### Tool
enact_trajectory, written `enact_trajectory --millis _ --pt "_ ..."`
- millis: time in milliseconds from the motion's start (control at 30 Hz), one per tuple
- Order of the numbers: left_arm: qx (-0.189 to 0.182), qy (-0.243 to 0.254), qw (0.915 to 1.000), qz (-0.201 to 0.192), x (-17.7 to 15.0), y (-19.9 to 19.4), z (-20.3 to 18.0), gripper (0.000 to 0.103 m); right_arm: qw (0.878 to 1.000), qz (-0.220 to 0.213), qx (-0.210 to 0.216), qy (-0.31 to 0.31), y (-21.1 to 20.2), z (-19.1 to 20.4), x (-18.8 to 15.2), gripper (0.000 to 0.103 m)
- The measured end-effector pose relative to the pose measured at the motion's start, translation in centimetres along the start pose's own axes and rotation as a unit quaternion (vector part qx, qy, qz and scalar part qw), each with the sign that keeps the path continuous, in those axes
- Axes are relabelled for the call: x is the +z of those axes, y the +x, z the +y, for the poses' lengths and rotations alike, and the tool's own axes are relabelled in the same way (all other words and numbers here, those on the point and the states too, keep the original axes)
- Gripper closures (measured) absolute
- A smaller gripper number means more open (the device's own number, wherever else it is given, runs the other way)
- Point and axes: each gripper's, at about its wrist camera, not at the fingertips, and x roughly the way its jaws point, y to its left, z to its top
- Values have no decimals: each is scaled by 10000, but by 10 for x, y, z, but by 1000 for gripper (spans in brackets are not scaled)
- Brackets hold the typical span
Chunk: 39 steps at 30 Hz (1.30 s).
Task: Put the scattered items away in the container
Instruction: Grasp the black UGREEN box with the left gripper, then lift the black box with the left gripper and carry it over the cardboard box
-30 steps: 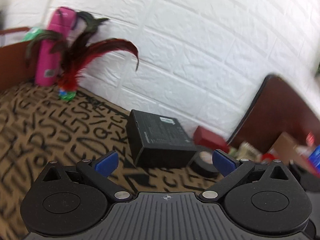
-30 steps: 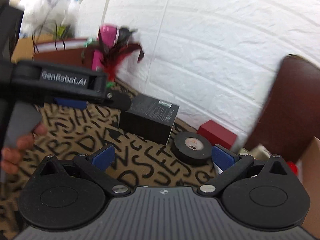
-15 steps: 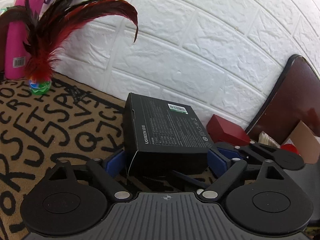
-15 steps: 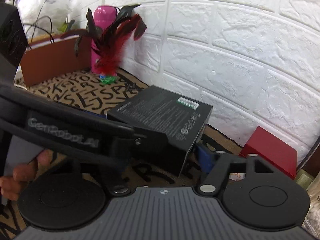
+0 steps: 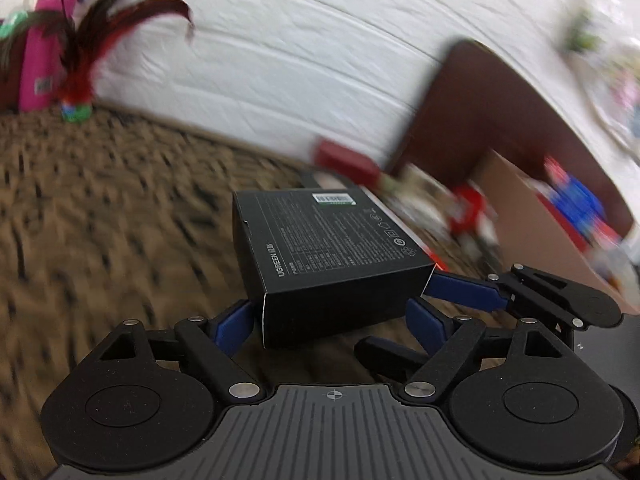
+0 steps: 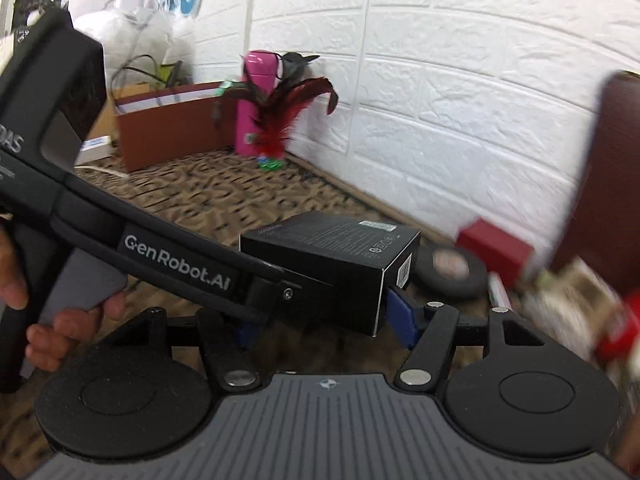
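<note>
A black UGREEN box is held clear of the letter-patterned cloth, clamped between both grippers. My left gripper is shut on its near end, blue pads on both sides. My right gripper is shut on the same box from the other side; its blue finger shows in the left wrist view. The cardboard container with colourful items stands at the right. A black tape roll and a red box lie beyond the box by the wall.
A pink bottle and a red feather shuttlecock stand at the back by the white brick wall. A brown cardboard box sits at the far left. A dark brown panel rises behind the container.
Both grippers have lifted the black box off the cloth and swung it right toward the cardboard container. The tape roll behind it is now uncovered.
</note>
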Motion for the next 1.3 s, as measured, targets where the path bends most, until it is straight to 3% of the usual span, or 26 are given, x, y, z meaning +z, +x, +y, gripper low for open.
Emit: enact_trajectory --millis 167,300,367,567,767,967,1133,1300 --pt "-398 120 9982 421 -69 -33 -35 13 9994 264 130 207 -87 27 -55 33" --pt "-437 138 9978 472 -94 -56 -50 9 9983 524 207 175 -139 49 -96 31" --pt "-366 107 9981 477 -92 -60 -52 7 9986 517 51 68 -150 54 -103 24" --pt "-244 198 9990 312 -74 -62 -59 4 9991 289 -127 299 -148 44 -99 21" --pt "-388 325 9964 675 -66 -31 -65 9 9985 281 9 474 -125 37 -98 20" --pt "-330 174 9970 682 -66 -24 -63 8 9971 278 -130 701 -113 35 -100 21" --pt "-275 287 9982 459 -63 -34 -84 10 9953 217 -237 910 -125 35 -99 26" --pt "-645 544 9964 85 -44 -53 -123 9 9951 -280 -546 776 -167 33 -90 26"
